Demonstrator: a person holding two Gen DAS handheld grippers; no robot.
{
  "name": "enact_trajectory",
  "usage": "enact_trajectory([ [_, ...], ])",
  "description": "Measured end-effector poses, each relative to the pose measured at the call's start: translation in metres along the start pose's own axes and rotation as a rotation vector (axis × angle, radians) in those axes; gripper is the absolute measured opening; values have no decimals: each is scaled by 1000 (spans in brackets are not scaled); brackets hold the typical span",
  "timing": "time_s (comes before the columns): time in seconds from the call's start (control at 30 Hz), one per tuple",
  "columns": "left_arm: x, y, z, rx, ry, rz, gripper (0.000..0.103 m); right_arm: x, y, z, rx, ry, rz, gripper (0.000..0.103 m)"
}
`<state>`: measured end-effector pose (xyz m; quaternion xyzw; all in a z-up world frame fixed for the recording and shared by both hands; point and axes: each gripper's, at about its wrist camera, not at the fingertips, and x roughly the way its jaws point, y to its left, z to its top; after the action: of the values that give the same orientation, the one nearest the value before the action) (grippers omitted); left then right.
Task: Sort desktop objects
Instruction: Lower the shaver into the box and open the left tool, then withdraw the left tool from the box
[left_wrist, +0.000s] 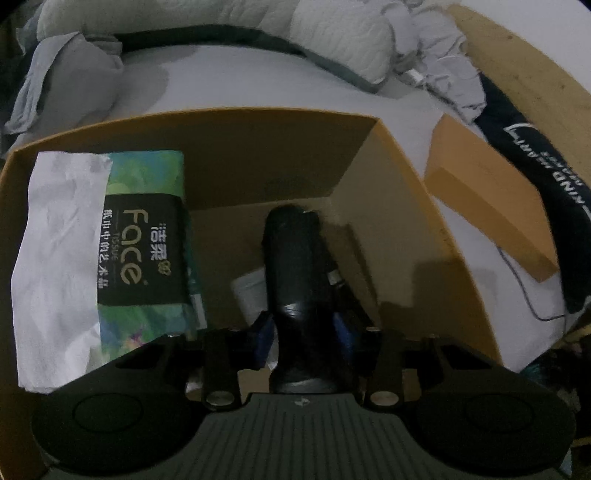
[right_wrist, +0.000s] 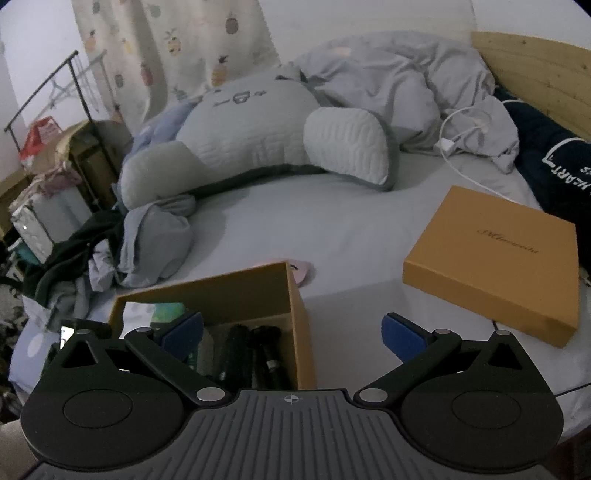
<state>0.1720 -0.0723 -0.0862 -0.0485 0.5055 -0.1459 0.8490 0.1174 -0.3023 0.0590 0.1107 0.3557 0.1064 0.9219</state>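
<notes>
Black cylinder (left_wrist: 295, 280) sits clamped between the left gripper's (left_wrist: 304, 332) blue jaws, held inside the open orange box (left_wrist: 406, 206) beside a tissue pack (left_wrist: 144, 240). The right gripper (right_wrist: 291, 332) hangs over the bed (right_wrist: 351, 221), jaws spread wide, holding nothing, the box lid (right_wrist: 495, 266) nearby

Grey cushion (right_wrist: 258, 136), rumpled duvet (right_wrist: 399, 85), pineapple curtain (right_wrist: 177, 40).
</notes>
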Motion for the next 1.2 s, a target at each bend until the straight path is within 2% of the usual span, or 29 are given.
enact_trajectory([
  [0.13,2,1,1,8,4,23,42,-2,2,0,-5,-2,-4,103],
  [0.3,-22,8,-3,-10,-36,13,48,-4,4,2,-8,-5,-5,103],
  [0.43,-49,13,-6,-9,-88,2,59,-6,8,4,-17,-10,2,103],
  [0.57,-82,18,-9,13,-154,23,77,-7,14,5,-24,-14,12,103],
  [0.7,-114,20,-8,13,-219,25,84,-8,22,6,-34,-15,20,103],
  [0.83,-139,19,-1,10,-290,22,103,-10,30,5,-53,-12,22,103],
  [1.03,-171,19,2,12,-375,34,103,-15,43,1,-71,-8,22,103],
  [1.2,-198,25,-12,30,-461,45,103,-26,55,-2,-94,-18,22,103],
])
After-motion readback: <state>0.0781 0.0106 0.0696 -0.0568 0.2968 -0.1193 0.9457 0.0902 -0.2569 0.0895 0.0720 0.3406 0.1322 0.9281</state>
